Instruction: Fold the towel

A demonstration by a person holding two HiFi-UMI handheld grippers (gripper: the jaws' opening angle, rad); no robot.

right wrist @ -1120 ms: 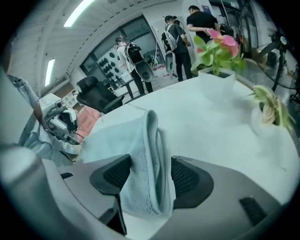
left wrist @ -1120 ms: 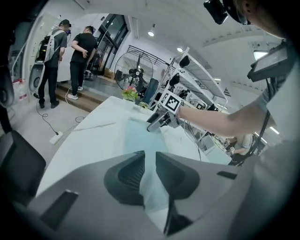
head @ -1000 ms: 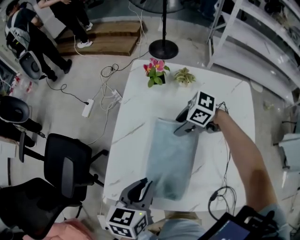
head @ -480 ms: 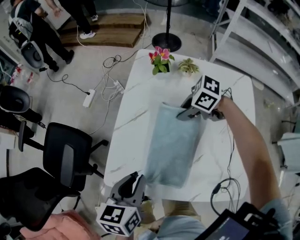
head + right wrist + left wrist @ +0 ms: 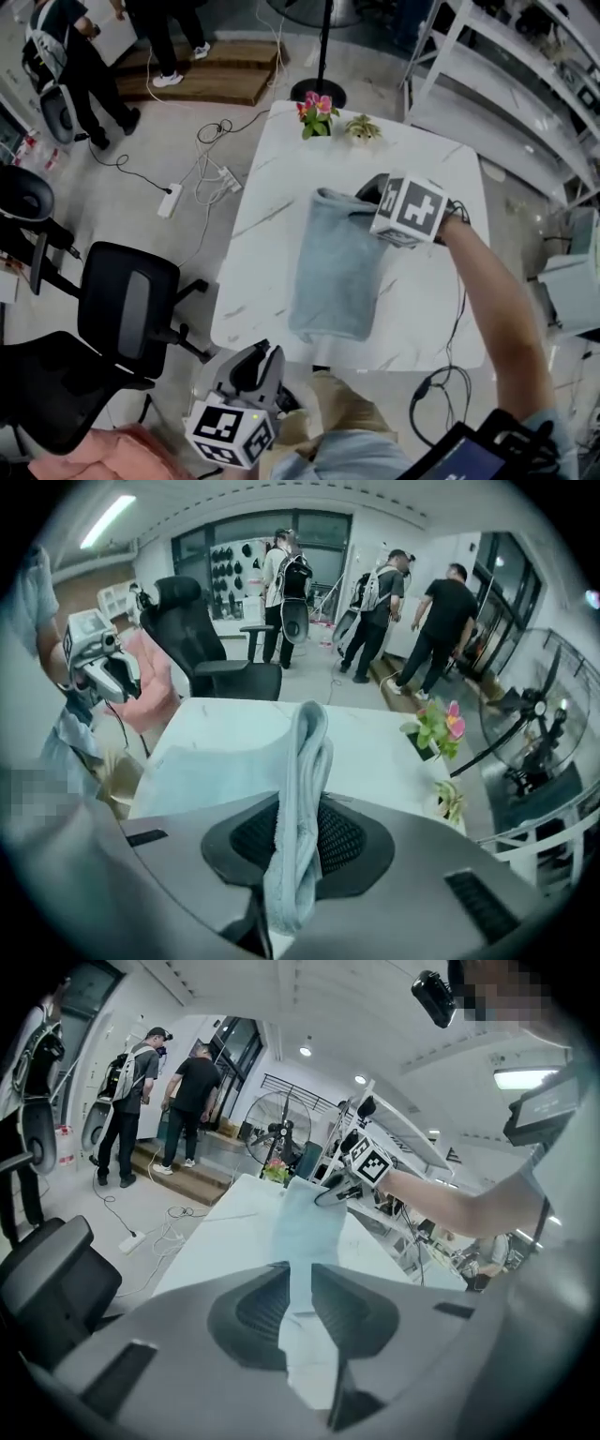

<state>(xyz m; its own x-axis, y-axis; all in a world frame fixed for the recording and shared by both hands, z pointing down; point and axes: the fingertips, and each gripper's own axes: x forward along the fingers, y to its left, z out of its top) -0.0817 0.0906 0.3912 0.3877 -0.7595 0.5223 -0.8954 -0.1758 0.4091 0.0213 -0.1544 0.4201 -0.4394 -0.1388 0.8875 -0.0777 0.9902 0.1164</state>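
Two black office chairs [image 5: 127, 309] stood on the grey floor at the far left, with a white power strip [image 5: 170, 200] and its loose cables just beyond them. Off the near left corner of the white marble-patterned table [image 5: 267, 225] sat the left gripper [image 5: 262, 361]. Its jaws were nearly together, and the left gripper view showed a strip of the pale blue-grey terry towel [image 5: 337, 272] running between the ribbed pads — pinched there. The towel lay lengthwise down the middle of the table, its near end close to the front edge and its far end raised off the surface. At the table's far edge stood a small pot of pink flowers [image 5: 316, 114] with a small green potted plant [image 5: 363, 129] just beside it. Right of the towel's far end, the right gripper [image 5: 364, 197] pointed steeply down. Its jaws had just been closing, and in the right gripper view they were clamped on a bunched fold of the cloth that stood up between the pads. White metal shelving [image 5: 487, 84] ran along the far right.
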